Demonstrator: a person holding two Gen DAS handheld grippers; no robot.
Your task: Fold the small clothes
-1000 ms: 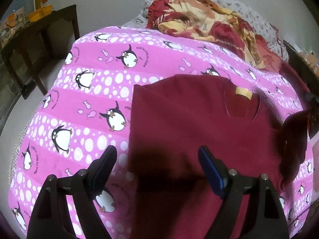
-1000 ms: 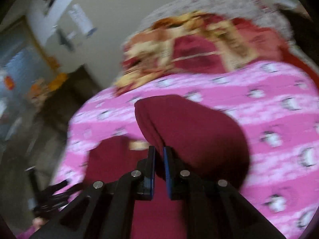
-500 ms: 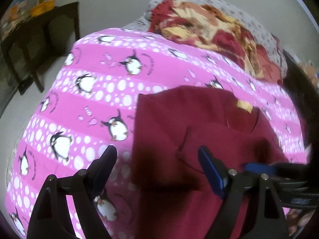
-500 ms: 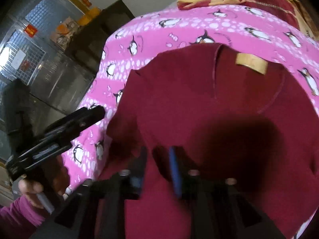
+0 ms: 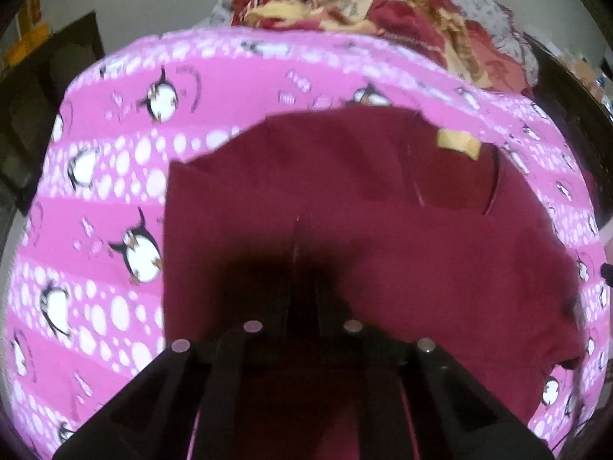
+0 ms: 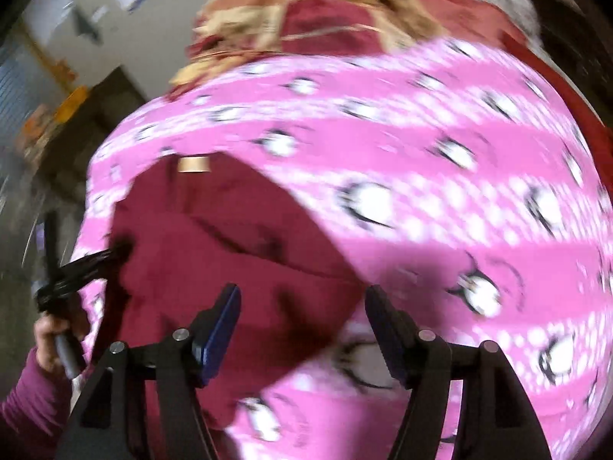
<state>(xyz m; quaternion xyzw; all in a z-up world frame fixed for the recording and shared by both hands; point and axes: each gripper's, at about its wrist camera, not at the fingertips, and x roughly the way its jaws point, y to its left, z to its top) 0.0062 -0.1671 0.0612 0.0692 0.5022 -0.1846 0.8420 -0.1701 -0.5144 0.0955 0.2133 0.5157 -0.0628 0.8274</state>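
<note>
A small maroon shirt (image 5: 345,199) with a tan neck label (image 5: 458,143) lies flat on the pink penguin bedsheet (image 5: 115,199). My left gripper (image 5: 302,306) is shut on a pinch of the shirt's fabric near its middle, close to the bed. The shirt also shows in the right wrist view (image 6: 230,237), partly folded over. My right gripper (image 6: 302,322) is open and empty, just above the shirt's right edge. The left gripper also shows in the right wrist view (image 6: 115,253), at the shirt's left side.
A crumpled red and yellow blanket (image 5: 364,4) lies at the head of the bed. A dark wooden table (image 5: 57,61) stands at the left by the wall. The person's hand (image 6: 53,337) in a magenta sleeve holds the left gripper.
My left gripper has closed on the shirt's fabric. My right gripper let go of the sleeve it carried across, opened, and swung back to the right side.
</note>
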